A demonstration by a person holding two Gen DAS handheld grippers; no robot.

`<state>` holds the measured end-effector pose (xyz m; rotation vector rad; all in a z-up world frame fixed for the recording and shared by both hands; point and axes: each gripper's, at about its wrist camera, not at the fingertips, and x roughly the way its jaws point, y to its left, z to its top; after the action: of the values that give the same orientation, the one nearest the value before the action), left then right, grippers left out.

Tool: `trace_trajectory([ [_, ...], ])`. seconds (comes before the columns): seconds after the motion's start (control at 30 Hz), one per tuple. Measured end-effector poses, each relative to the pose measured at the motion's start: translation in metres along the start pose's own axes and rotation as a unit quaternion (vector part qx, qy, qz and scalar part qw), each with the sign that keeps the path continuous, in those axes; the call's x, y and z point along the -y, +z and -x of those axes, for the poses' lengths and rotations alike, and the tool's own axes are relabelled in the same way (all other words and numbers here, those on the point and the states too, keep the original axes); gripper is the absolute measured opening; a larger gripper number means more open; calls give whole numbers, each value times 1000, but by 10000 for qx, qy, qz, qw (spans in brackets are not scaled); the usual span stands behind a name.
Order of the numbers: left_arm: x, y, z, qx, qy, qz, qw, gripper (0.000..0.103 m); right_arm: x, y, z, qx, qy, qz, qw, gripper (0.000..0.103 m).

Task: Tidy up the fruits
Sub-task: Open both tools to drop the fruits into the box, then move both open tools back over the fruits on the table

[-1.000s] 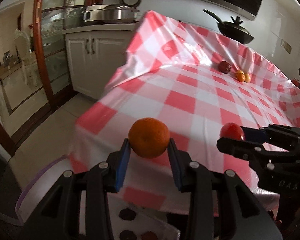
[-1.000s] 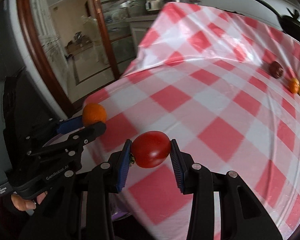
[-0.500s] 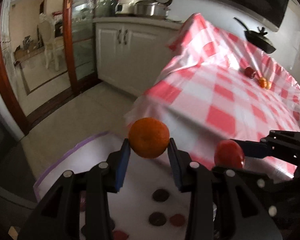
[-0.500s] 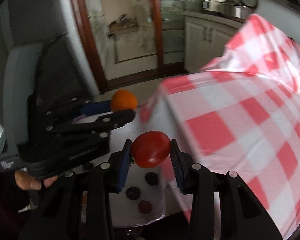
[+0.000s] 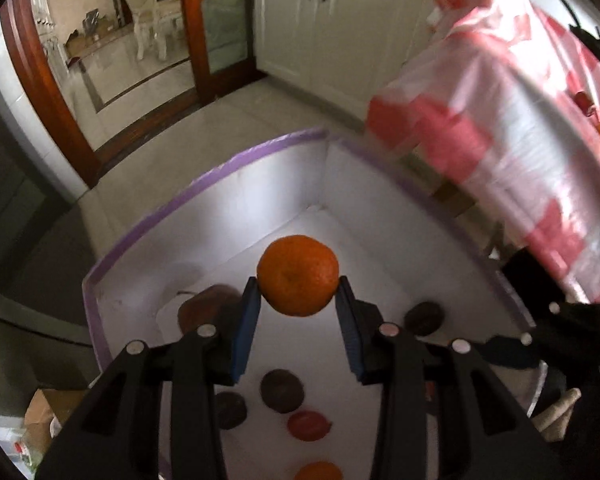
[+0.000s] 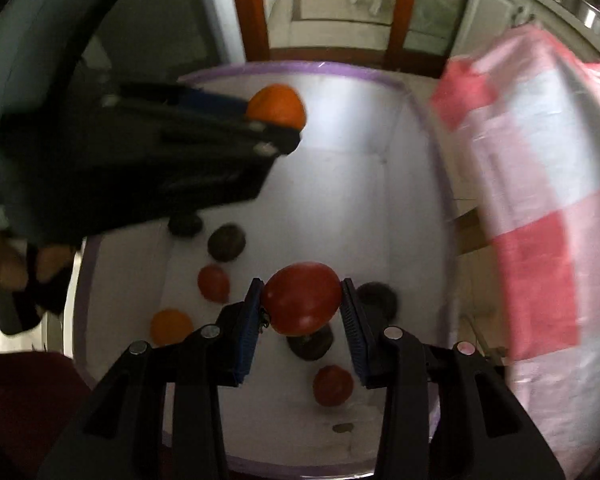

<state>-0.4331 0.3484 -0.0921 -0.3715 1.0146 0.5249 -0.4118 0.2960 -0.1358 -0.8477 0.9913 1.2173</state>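
On my left side I've got the orange (image 5: pixel 298 275), round, bright, finely dimpled skin, with the left gripper (image 5: pixel 298 300) and its blue-padded fingers (image 5: pixel 247 322) clamped on either flank of it. It hangs above the white bin (image 5: pixel 204 184), a fabric-walled box with a purple rim, standing on the floor beside the table.

Looking into that bin from the left camera: at about nine o'clock from the orange a dull reddish-brown fruit (image 5: pixel 208 306) sits half hidden behind my left finger. At six o'clock lie two dark purple fruits (image 5: pixel 282 390), a small red one (image 5: pixel 309 425) below them, and another orange one (image 5: pixel 318 472) cut by the bottom edge. At three o'clock there's one more dark fruit (image 5: pixel 425 317) on the bin floor.

Over to my right side: the tomato (image 6: pixel 301 297), glossy, deep red, slightly flattened, is pinched between the right gripper's (image 6: pixel 301 312) fingers (image 6: pixel 249 326), also over the bin. From this camera the bin floor shows a small orange fruit (image 6: pixel 171 326) at nine o'clock of the tomato, a red one (image 6: pixel 214 283) just above that, two dark ones (image 6: pixel 226 242) at ten o'clock, a dark one (image 6: pixel 378 300) at three o'clock, and a red one (image 6: pixel 333 386) at five o'clock.

At far right, the red-and-white checked tablecloth (image 6: pixel 540 200) drapes off the table edge, blurred.
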Motion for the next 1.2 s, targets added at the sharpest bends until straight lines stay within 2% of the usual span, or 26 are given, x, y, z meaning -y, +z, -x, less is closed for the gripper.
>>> trace_trajectory([
  [0.17, -6, -5, -8, -72, 145, 28, 9999, 40, -8, 1, 0, 13, -86, 157, 9998, 40],
  [0.23, -7, -3, -6, -5, 218, 39, 9998, 49, -6, 1, 4, 63, -62, 116, 9999, 41],
  [0.27, -8, -2, -4, 54, 256, 78, 9996, 65, -4, 1, 8, 114, -38, 82, 9999, 42],
  [0.3, -8, 0, 0, 153, 314, 131, 9993, 80, -4, -1, 11, 153, -29, 53, 9999, 49],
  [0.33, -10, 0, 3, 232, 339, 161, 9990, 83, -4, -1, 14, 195, -23, 28, 9998, 57],
  [0.37, -11, 2, 8, 385, 333, 194, 9985, 86, -4, -1, 20, 277, -5, -4, 9996, 59],
  [0.4, -12, 4, 11, 468, 320, 193, 9982, 94, -4, -1, 28, 379, 21, -37, 9993, 62],
  [0.47, -10, 10, 19, 693, 442, 128, 9965, 99, 0, -2, 40, 510, 22, -88, 9987, 62],
  [0.53, -5, 15, 27, 909, 598, 9, 9941, 100, 4, -4, 55, 677, 41, -147, 9976, 66],
  [0.7, 10, 37, 50, 1233, 715, -155, 9897, 102, 27, -5, 99, 1235, 132, -479, 9911, 74],
  [0.9, 42, 69, 86, 1824, 749, -383, 9796, 102, 57, -20, 162, 2110, 62, -1023, 9721, 86],
  [1.0, 76, 86, 115, 2274, 851, -578, 9683, 102, 79, -39, 196, 2514, -212, -1337, 9584, 87],
  [1.1, 112, 103, 131, 2379, 527, -781, 9667, 102, 110, -71, 231, 2853, -658, -1843, 9383, 87],
  [1.13, 130, 110, 135, 2352, 275, -892, 9674, 102, 120, -80, 239, 2906, -776, -1995, 9326, 87],
  [1.2, 166, 120, 139, 2230, -197, -1071, 9687, 102, 153, -107, 256, 2980, -1175, -2528, 9130, 87],
])
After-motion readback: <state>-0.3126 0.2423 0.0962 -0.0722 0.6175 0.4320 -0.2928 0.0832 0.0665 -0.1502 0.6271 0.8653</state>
